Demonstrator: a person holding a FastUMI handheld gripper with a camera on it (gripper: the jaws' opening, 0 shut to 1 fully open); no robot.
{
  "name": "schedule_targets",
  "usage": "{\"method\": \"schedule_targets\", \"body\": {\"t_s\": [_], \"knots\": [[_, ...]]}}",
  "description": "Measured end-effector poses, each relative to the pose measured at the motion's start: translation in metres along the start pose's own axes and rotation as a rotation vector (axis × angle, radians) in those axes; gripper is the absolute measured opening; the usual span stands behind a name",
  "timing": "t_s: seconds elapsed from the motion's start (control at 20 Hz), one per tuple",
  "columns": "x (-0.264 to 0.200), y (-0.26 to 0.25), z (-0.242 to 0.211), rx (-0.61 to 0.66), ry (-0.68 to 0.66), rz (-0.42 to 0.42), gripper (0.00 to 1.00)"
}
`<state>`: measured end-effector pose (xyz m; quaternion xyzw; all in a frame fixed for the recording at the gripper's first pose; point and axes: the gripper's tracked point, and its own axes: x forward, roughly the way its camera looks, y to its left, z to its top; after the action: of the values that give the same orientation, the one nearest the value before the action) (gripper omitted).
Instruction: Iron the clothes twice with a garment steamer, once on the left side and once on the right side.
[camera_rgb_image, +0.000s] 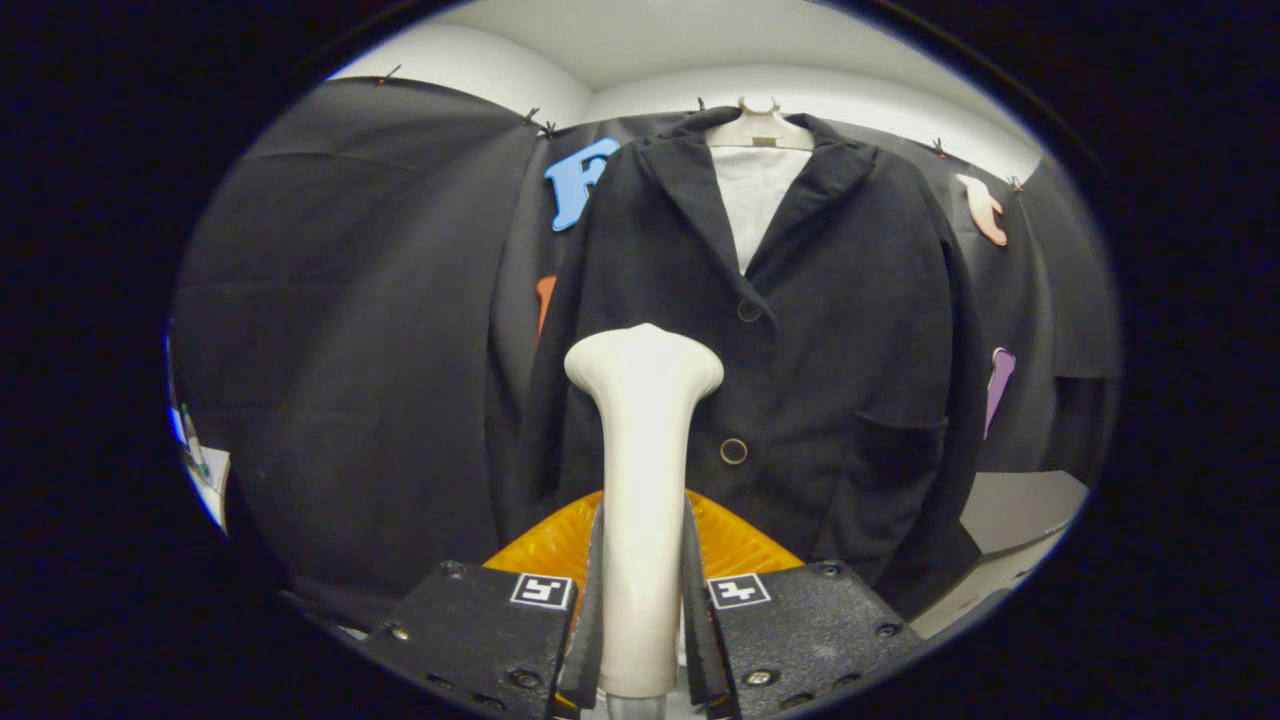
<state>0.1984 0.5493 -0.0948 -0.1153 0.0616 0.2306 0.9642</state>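
The gripper (642, 610) is clamped on the steamer (642, 480), whose long handle runs straight ahead between the fingers. The jacket (800, 350) hangs upright just beyond its head, mostly to the right.

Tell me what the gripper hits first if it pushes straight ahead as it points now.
Likely the jacket. The gripper is shut on the steamer, whose head leads, so that would touch the jacket's front near the buttons first. Depth is unclear.

Hand-held gripper (643, 600) with two blocky finger mounts

Each mount is a rough-textured block, fastened with round screws along its edges and corners, with a small square black-and-white marker on its inner upper corner. The fingers (592, 610) are thin upright blades.
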Motion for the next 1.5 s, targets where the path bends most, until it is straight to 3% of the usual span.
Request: {"method": "schedule_targets", "body": {"t_s": [0.45, 0.75, 1.0, 1.5], "knots": [[-0.011, -0.01, -0.063, -0.038, 0.153, 0.075, 0.36], [-0.014, -0.011, -0.1, -0.032, 0.257, 0.073, 0.36], [-0.037, -0.014, -0.132, -0.044, 0.326, 0.067, 0.36], [-0.116, -0.018, -0.138, -0.043, 0.322, 0.048, 0.36]]}}
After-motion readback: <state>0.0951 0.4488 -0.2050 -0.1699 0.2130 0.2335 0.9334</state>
